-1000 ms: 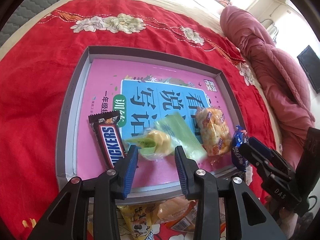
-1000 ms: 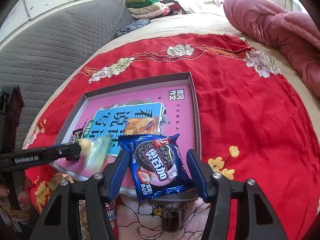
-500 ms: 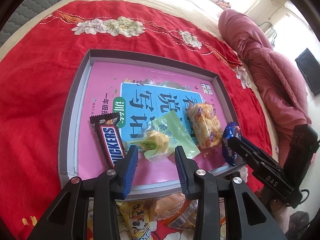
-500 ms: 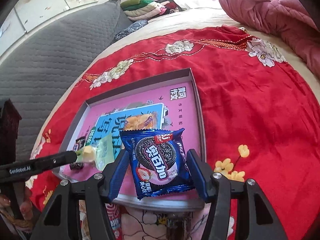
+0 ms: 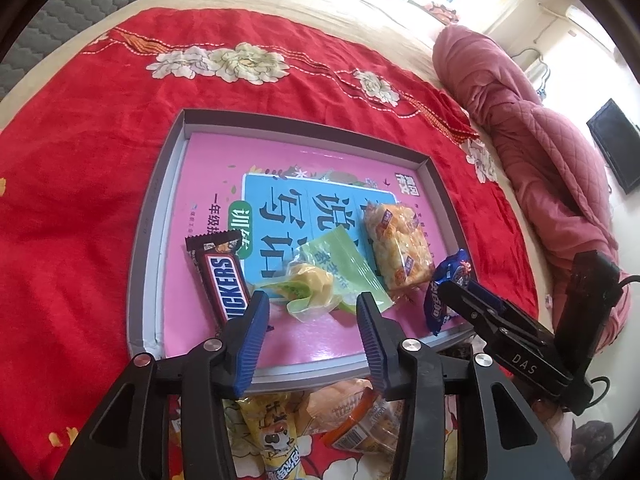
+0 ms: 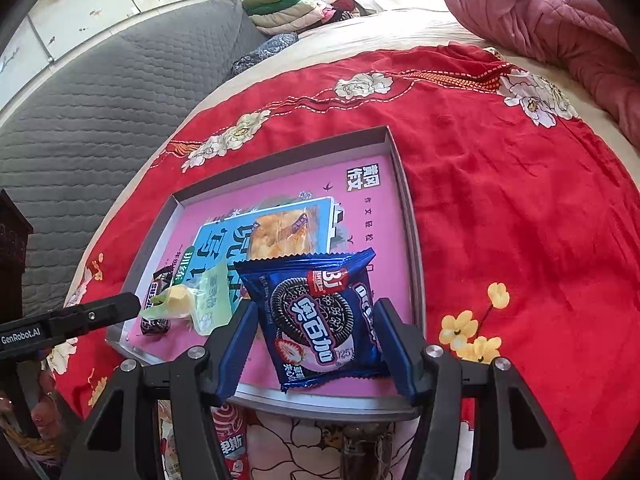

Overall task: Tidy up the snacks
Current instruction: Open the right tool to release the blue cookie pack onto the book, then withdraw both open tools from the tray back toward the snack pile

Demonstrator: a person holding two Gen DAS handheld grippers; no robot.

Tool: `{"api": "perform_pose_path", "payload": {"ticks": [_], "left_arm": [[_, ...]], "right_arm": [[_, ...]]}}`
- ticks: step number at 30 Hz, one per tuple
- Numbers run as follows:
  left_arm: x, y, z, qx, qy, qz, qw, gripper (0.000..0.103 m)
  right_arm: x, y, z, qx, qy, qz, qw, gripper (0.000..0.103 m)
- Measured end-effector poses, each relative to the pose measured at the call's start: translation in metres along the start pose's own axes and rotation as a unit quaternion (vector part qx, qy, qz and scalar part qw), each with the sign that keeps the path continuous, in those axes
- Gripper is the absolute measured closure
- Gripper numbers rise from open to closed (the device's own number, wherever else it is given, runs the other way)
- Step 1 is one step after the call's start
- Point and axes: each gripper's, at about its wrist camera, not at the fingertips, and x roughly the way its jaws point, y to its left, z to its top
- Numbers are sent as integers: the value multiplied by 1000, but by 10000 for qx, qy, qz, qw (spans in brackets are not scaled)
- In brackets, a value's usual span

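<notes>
The left claw (image 5: 310, 326) has just been opening; its jaws stand apart, and the green snack packet (image 5: 320, 280) lies released just ahead of them in the tray (image 5: 156, 216), beside a bar reading "SNICKERS" (image 5: 224, 280). The right claw (image 6: 314, 344) is clamped on a blue Oreo-style biscuit pack (image 6: 320, 320), held over the tray's near edge, likely for placing. The left claw's side reads "GenRobot.AI".

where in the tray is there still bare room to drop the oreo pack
Free: the far half of the tray, from the far rim to the snickers bar and rice cracker pack, and the right strip beside the oreo pack. Crowded: the near middle, where the green pastry pack lies between them.
</notes>
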Motion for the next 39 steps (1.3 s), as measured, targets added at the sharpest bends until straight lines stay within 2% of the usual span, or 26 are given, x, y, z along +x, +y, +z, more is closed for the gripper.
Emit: {"api": "perform_pose_path", "payload": {"ticks": [8, 24, 29, 37, 39], "left_arm": [[-5, 0, 0, -8, -19, 9, 10000, 48], [-32, 2, 1, -18, -218, 113, 9997, 43], [-41, 4, -2, -9, -245, 150, 9996, 43], [-51, 5, -5, 20, -244, 220, 9995, 39], [-54, 5, -6, 41, -264, 238, 9994, 39]], "right_arm": [[-4, 0, 2, -50, -65, -81, 9999, 42], [-29, 14, 12, -529, -668, -347, 9958, 16], [-38, 22, 12, -719, -831, -445, 9929, 12], [-56, 28, 10, -823, -1054, -298, 9906, 7], [-63, 29, 8, -842, -1159, -263, 9893, 2]]}}
